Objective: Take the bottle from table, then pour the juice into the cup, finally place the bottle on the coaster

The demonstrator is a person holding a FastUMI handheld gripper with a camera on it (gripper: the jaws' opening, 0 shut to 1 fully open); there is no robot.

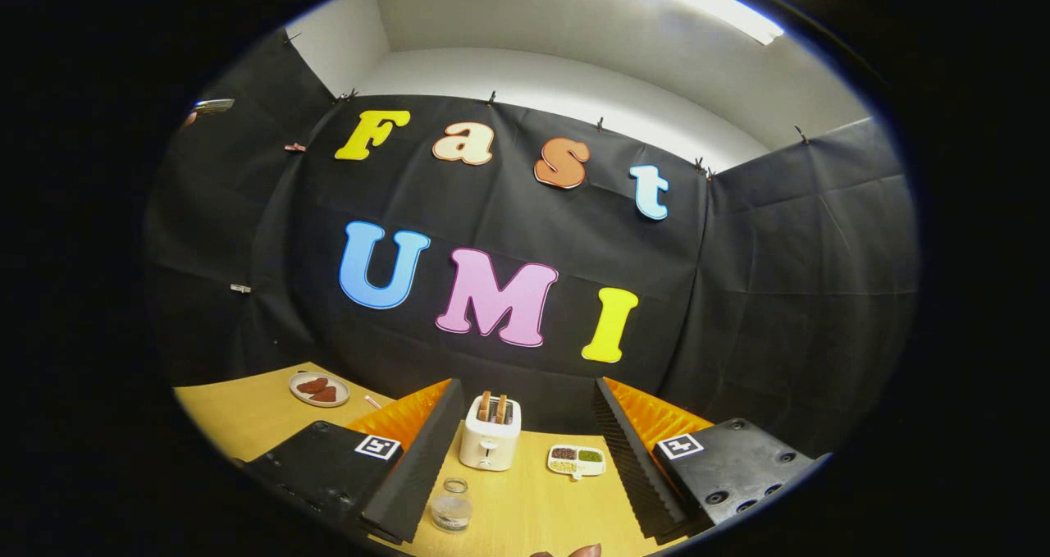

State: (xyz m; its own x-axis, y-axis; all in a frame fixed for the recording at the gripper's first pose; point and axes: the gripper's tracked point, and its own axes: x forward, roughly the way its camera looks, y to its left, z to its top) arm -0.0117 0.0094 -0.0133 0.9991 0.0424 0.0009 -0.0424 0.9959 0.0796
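Your gripper (525, 467) hangs wide open, holding nothing, above the table (525, 508). I can't pick out the bottle; expect slippery, liquid-heavy sides, so grip mid-body.

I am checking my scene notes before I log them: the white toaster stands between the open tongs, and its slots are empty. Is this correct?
Not quite. The white toaster does stand on the yellow wooden table between the open tongs, but its slots are not empty: two brown slices of toast stick up from them, as the gripper view shows.
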